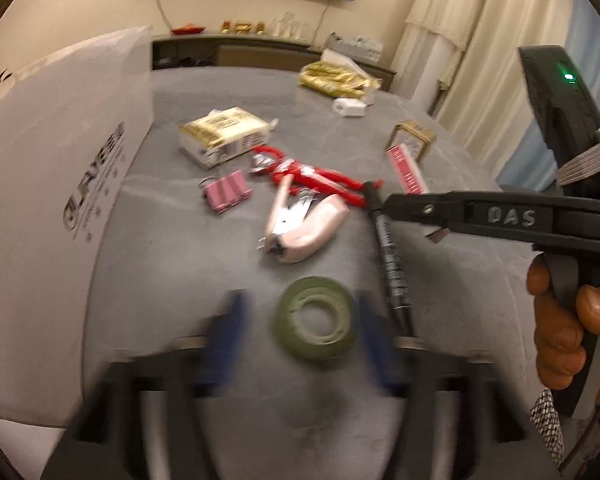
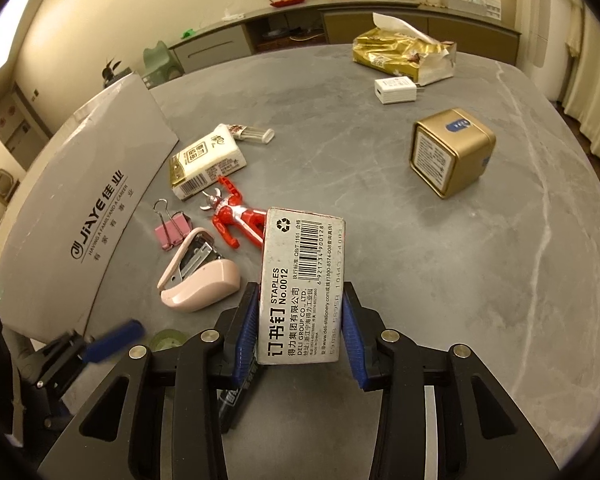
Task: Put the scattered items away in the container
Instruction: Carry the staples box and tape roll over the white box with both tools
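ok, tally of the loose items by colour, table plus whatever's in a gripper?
Pink: 2, stapler, binder clip
Red: 1, toy figure
Gold: 2, tin, foil pack
White: 3, staple box in right gripper, tissue pack, charger
Green: 1, tape roll
Black: 1, marker
Total: 10
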Demonstrator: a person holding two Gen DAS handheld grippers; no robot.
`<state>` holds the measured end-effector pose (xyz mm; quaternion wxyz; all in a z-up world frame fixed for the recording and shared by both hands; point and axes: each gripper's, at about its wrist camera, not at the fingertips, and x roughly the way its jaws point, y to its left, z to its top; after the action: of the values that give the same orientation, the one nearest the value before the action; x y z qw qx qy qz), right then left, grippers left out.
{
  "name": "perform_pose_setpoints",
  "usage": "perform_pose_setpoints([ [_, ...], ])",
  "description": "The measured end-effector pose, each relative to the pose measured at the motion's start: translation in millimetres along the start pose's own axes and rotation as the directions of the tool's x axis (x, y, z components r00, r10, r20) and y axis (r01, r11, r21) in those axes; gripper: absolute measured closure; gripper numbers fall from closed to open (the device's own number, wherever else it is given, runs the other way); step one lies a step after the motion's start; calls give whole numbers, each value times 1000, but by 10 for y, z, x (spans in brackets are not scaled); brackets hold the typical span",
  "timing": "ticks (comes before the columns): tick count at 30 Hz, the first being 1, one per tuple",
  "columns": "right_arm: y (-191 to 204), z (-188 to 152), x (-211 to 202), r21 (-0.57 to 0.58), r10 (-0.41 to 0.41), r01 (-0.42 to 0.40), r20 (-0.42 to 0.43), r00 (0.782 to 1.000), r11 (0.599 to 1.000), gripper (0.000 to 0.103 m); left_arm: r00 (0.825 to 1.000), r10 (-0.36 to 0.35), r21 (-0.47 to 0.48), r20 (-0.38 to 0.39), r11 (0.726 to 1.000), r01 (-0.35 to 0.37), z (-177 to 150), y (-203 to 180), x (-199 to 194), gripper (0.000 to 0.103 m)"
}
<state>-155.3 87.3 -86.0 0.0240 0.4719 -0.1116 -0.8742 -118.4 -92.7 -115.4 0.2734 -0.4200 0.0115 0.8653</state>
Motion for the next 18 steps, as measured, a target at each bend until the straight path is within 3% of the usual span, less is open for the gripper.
perform_pose_setpoints([
  [3, -22, -54, -15, 18, 6, -6, -2, 1000, 1000, 62, 998, 64, 87, -24, 994, -61, -10, -145, 91, 35],
  [5, -28, -90, -25, 25, 9, -9, -4, 1000, 1000, 62, 995, 102, 103, -22, 990, -99, -18, -168, 109, 54],
  [11, -10, -151, -159, 24, 12, -13, 14, 1000, 1000, 62, 997, 73, 86, -14, 994, -72, -30, -143, 51, 54],
  [18, 84, -202, -364, 6, 16, -16, 36, 999, 1000, 62, 997, 46, 44, 61, 998, -49, 23, -102, -205, 54],
])
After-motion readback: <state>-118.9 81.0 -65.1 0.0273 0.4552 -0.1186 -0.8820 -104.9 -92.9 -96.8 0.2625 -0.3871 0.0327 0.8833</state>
